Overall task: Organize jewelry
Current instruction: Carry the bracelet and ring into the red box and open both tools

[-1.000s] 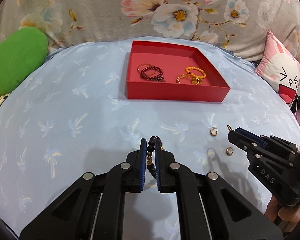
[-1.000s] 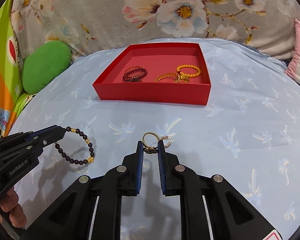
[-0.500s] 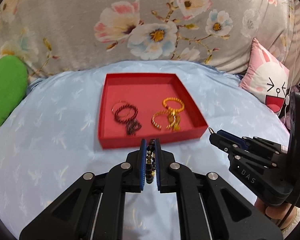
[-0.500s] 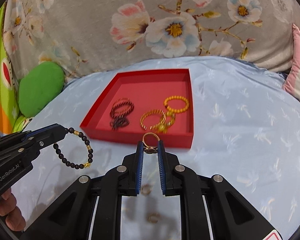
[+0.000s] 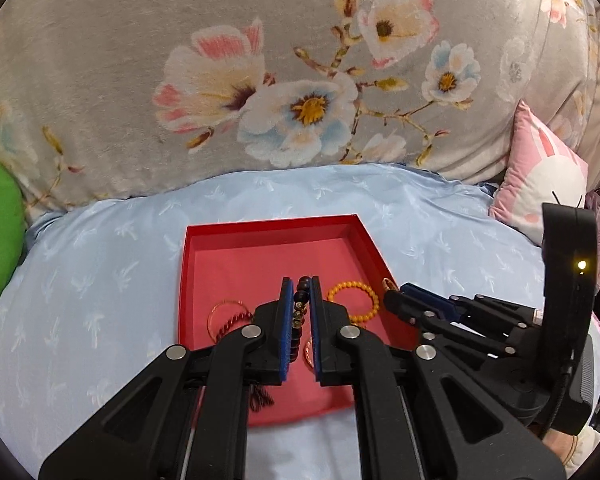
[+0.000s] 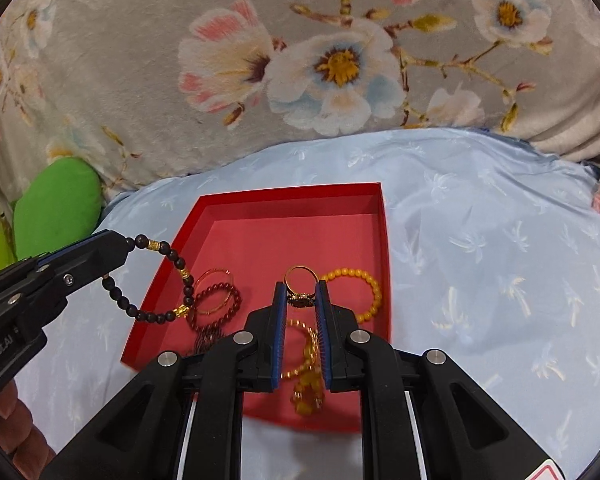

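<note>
To set both pieces down well, each gripper should sink low inside the tray point(image 6: 382, 240) and let go over a bare patch of red floor, clear of the bracelets below. The left gripper point(image 5: 299, 300) is clamped on the dark bracelet point(image 6: 156, 280), which dangles at the tray's left rim. The right gripper point(image 6: 301, 300) pinches a gold ring point(image 6: 300, 285) above the tray's middle.

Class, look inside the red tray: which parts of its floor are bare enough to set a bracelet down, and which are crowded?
The tray floor is bare along the far wall and in both far corners. The near half is crowded: maroon bracelets on the left, yellow bead bracelet on the right, gold bangles between them.
</note>
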`<control>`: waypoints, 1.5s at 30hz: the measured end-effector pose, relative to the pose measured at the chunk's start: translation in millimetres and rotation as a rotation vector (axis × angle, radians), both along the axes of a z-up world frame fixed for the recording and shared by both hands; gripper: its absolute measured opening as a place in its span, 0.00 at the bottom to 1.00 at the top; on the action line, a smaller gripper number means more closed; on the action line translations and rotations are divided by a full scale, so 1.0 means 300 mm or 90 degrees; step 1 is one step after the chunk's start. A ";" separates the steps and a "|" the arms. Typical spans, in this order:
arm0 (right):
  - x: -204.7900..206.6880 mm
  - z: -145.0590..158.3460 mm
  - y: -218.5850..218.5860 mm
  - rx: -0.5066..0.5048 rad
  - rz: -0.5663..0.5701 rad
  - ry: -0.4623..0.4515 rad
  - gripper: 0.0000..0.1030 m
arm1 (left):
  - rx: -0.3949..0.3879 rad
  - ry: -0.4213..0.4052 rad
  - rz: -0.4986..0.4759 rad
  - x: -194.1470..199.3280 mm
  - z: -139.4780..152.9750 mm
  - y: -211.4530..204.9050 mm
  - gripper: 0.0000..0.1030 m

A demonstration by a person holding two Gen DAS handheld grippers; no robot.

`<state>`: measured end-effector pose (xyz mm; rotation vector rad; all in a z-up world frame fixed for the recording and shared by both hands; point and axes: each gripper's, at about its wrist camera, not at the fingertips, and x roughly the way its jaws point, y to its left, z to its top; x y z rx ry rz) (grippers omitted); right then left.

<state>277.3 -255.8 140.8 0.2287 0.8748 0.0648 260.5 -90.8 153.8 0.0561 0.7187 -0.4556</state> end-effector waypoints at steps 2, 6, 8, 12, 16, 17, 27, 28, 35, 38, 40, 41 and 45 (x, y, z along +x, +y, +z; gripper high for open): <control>0.053 -0.031 0.003 0.018 0.002 0.021 0.13 | 0.005 0.010 0.002 0.052 -0.024 -0.013 0.08; 0.127 -0.088 0.023 0.025 0.008 0.046 0.13 | 0.005 0.030 0.013 0.130 -0.079 -0.018 0.08; 0.153 -0.110 0.037 0.019 0.012 0.056 0.13 | 0.008 0.039 0.012 0.158 -0.106 -0.021 0.08; 0.184 -0.144 0.038 0.017 0.008 0.070 0.13 | 0.021 0.054 0.019 0.206 -0.159 -0.015 0.08; 0.201 -0.157 0.049 0.000 0.016 0.076 0.13 | 0.021 0.069 0.030 0.240 -0.196 -0.006 0.08; 0.206 -0.158 0.056 -0.006 0.018 0.076 0.14 | 0.020 0.074 0.031 0.248 -0.206 -0.003 0.08; 0.209 -0.127 0.087 -0.030 0.023 0.051 0.22 | 0.027 0.053 0.061 0.260 -0.197 0.017 0.43; 0.206 -0.123 0.087 -0.030 0.022 0.049 0.26 | 0.025 0.047 0.067 0.256 -0.190 0.023 0.52; 0.141 -0.072 0.095 -0.026 0.019 0.024 0.32 | 0.019 0.035 0.077 0.203 -0.150 0.066 0.56; 0.098 -0.050 0.118 -0.040 0.025 0.013 0.34 | 0.021 0.025 0.082 0.160 -0.135 0.080 0.56; 0.063 -0.035 0.130 -0.046 0.028 0.004 0.39 | 0.023 0.023 0.089 0.131 -0.127 0.094 0.57; 0.048 -0.031 0.132 -0.045 0.028 0.001 0.40 | 0.023 0.022 0.091 0.115 -0.122 0.102 0.58; -0.035 -0.009 0.136 -0.036 0.030 -0.008 0.40 | 0.018 0.020 0.099 0.048 -0.109 0.137 0.59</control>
